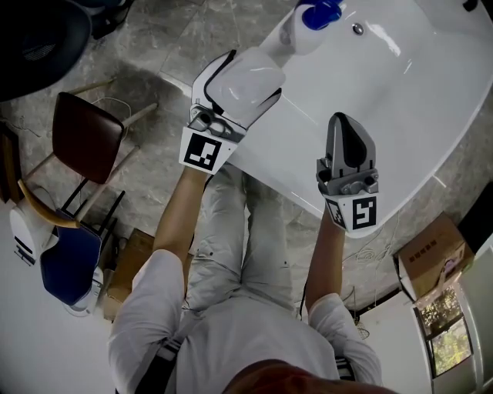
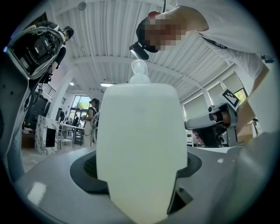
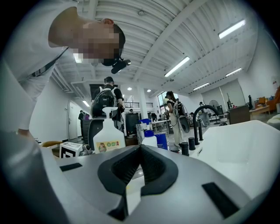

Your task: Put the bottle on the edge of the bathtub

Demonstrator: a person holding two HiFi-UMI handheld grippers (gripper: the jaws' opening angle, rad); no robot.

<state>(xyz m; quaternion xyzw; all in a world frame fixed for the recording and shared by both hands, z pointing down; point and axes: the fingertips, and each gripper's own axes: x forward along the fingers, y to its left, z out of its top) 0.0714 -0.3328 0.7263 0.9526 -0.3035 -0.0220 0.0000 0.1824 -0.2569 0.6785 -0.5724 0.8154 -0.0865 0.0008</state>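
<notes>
A white pump bottle (image 1: 246,81) is upright over the left end of the white bathtub's rim (image 1: 286,165). My left gripper (image 1: 254,75) has a jaw on each side of it. In the left gripper view the bottle (image 2: 140,144) fills the space between the jaws of the left gripper (image 2: 140,177), and a thin dark gap shows at its right side. My right gripper (image 1: 348,123) hovers shut and empty over the rim's near edge. The right gripper view shows its pads (image 3: 131,164) closed together and the labelled bottle (image 3: 107,135) beyond, its base hidden.
A second bottle with a blue cap (image 1: 312,19) stands further along the rim. A black faucet (image 3: 205,118) rises at the tub's far side. On the floor are a dark red chair (image 1: 88,135) at left and a cardboard box (image 1: 431,258) at right.
</notes>
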